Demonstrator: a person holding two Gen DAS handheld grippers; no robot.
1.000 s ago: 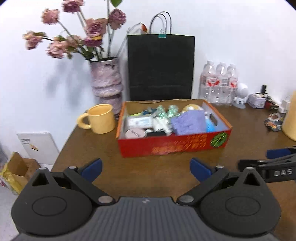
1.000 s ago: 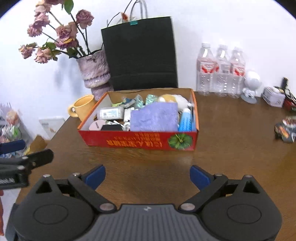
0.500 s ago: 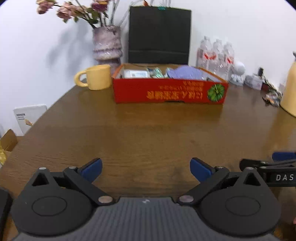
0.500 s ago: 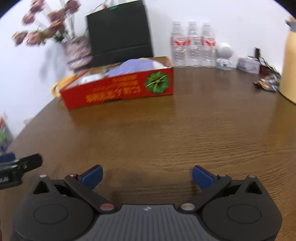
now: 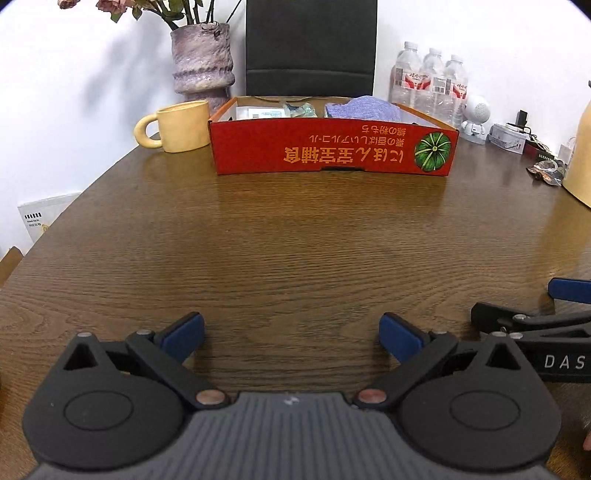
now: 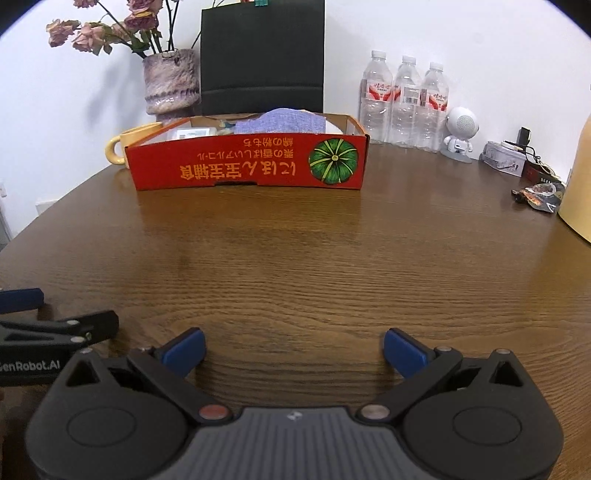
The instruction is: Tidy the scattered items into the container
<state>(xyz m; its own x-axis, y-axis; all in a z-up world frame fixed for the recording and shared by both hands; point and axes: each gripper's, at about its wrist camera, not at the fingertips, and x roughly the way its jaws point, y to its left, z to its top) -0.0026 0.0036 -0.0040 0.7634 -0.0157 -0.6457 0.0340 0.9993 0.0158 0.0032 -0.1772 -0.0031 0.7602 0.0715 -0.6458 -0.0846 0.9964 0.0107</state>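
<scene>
Both grippers low over near edge of table (image 5: 295, 236), side by side. Left gripper (image 5: 291, 332): jaws spread wide, nothing between. Right gripper (image 6: 293, 349): same, released, empty. Red box (image 5: 332, 151) sits far centre, already holding purple cloth (image 5: 364, 108) + small packs. No loose items on bare wood betw. grippers and box, so prob. final step: tidy looks done. Next: check far right clutter. Right view shows wrapper (image 6: 539, 194) clearer; flowers (image 6: 99, 29) mostly right view only.

Left gripper (image 5: 291, 338): black body, blue pads, ribbed grey centre.
Right gripper (image 6: 294, 350): identical; white "DAS" lettering.
</scene>
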